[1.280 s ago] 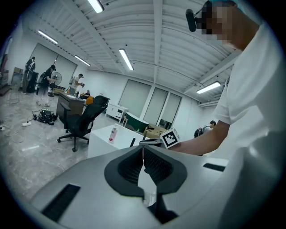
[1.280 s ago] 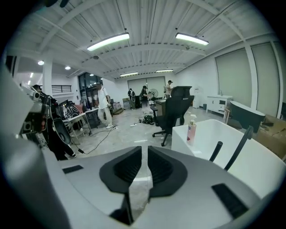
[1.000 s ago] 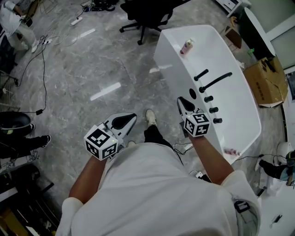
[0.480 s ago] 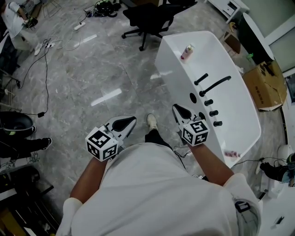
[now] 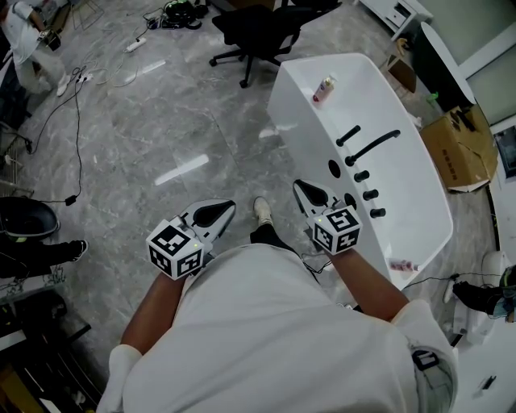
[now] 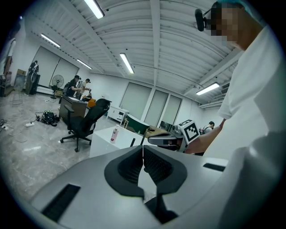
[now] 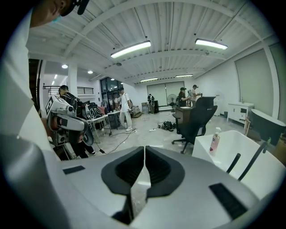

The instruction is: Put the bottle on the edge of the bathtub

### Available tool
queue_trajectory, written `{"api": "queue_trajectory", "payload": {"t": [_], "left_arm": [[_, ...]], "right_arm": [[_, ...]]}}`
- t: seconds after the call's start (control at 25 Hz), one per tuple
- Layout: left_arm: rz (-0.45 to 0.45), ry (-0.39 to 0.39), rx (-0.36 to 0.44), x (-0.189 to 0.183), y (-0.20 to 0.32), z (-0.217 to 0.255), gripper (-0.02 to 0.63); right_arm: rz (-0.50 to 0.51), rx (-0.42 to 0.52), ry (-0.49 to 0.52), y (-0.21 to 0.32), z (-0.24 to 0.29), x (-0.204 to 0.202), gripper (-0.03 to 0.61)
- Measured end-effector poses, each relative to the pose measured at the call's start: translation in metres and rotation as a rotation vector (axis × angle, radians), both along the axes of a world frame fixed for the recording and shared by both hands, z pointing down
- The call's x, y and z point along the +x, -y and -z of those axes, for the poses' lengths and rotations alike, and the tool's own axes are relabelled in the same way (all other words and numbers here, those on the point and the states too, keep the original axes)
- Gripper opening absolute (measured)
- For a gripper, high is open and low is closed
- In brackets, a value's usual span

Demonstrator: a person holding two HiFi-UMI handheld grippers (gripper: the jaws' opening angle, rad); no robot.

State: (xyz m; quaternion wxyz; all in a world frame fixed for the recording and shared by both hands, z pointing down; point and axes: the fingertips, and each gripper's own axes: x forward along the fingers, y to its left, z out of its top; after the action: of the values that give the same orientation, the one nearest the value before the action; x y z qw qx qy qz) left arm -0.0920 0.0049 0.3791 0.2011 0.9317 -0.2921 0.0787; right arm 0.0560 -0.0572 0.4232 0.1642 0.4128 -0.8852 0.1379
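A small pink-and-white bottle point(image 5: 325, 89) stands upright on the far rim of the white bathtub point(image 5: 407, 189); it also shows as the bottle point(image 6: 115, 133) in the left gripper view and the bottle point(image 7: 215, 140) in the right gripper view. My right gripper point(image 5: 299, 186) hovers beside the tub's near left side, far from the bottle, its jaws closing together with nothing between them. My left gripper point(image 5: 228, 206) hangs over the floor to the left, shut and empty. Both are held close to my body.
A black faucet and several black knobs point(image 5: 369, 149) sit on the tub deck. A black office chair point(image 5: 256, 24) stands beyond the tub, a cardboard box point(image 5: 455, 149) to its right. Cables point(image 5: 76, 121) trail over the grey floor at left. People stand in the background.
My right gripper has drifted left, away from the tub's rim and toward my body. The left gripper has barely moved. The bottle stays in place.
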Motion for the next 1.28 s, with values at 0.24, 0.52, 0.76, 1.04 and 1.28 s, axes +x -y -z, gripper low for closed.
{"api": "queue_trajectory", "payload": {"t": [0.24,0.52,0.76,1.04,1.28], "left_arm": [[0.003,0.000,0.003,-0.002,0.001,0.001,0.018],[0.003,0.000,-0.002,-0.002,0.002,-0.001,0.018],[0.002,-0.003,-0.016,0.001,0.005,-0.004,0.018],[0.018,-0.007,-0.034,0.000,0.015,-0.008,0.018],[0.019,-0.008,-0.048,0.008,0.037,-0.011,0.018]], "right_arm": [[0.018,0.014,-0.003,0.001,0.006,-0.006,0.012],[0.028,0.013,0.001,0.000,0.007,-0.010,0.008],[0.028,0.004,0.001,0.003,0.004,-0.008,0.008],[0.027,-0.007,-0.002,0.013,0.002,-0.003,0.008],[0.019,-0.021,-0.004,0.036,-0.004,0.009,0.008]]}}
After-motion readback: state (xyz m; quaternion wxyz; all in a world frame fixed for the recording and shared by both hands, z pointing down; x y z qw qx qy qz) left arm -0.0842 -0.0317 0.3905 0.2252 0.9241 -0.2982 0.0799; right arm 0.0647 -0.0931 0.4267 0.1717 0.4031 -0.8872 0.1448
